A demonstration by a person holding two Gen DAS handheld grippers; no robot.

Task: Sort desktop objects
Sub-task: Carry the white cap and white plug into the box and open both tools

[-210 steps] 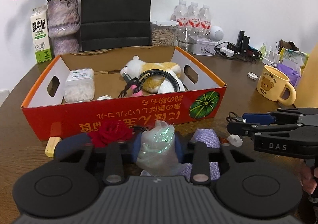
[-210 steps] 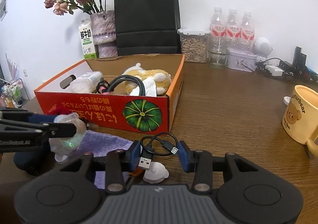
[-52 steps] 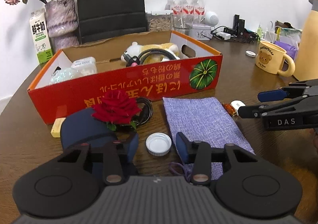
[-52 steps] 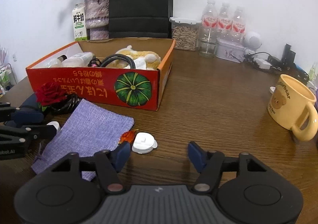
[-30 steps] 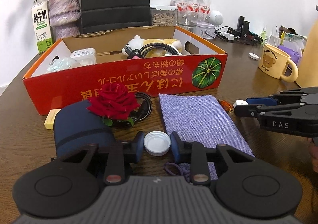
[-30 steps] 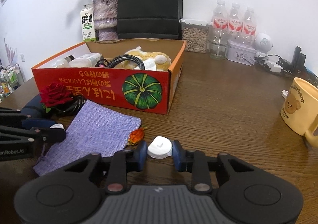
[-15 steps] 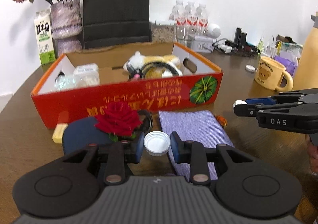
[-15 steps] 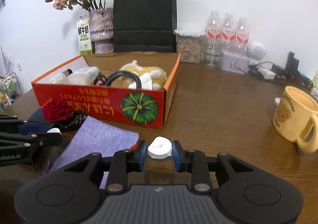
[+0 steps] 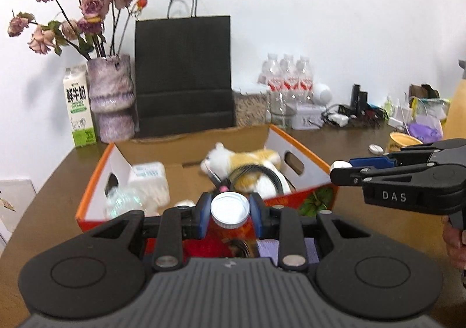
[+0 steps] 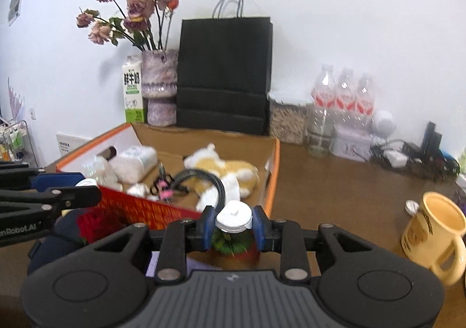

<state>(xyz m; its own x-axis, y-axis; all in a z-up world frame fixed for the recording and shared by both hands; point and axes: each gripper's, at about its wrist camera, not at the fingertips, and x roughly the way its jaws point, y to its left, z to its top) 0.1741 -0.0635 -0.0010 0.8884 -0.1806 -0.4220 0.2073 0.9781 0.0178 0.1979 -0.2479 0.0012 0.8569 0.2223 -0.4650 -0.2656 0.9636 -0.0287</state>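
Observation:
My left gripper (image 9: 230,214) is shut on a round white bottle cap (image 9: 230,205), held up in the air over the front wall of the orange cardboard box (image 9: 96,166). My right gripper (image 10: 234,224) is shut on a white flip-top cap (image 10: 234,214), also lifted, near the box's front right corner (image 10: 275,165). Each gripper shows in the other's view, with its white cap at the fingertips. In the box lie a plush toy (image 9: 244,157), a black hose (image 9: 266,172) and a white container (image 9: 148,179). A red rose (image 10: 90,221) and a purple cloth (image 10: 153,265) lie below on the table.
Behind the box stand a black paper bag (image 9: 183,74), a vase of dried roses (image 9: 110,95), a milk carton (image 9: 77,104) and water bottles (image 10: 343,101). A yellow mug (image 10: 434,229) sits at the right, with cables (image 10: 407,159) farther back. A navy pouch (image 10: 49,243) lies front left.
Both grippers have risen off the table, each carrying its white cap, and tilted up. The views now look over the box's front wall into it.

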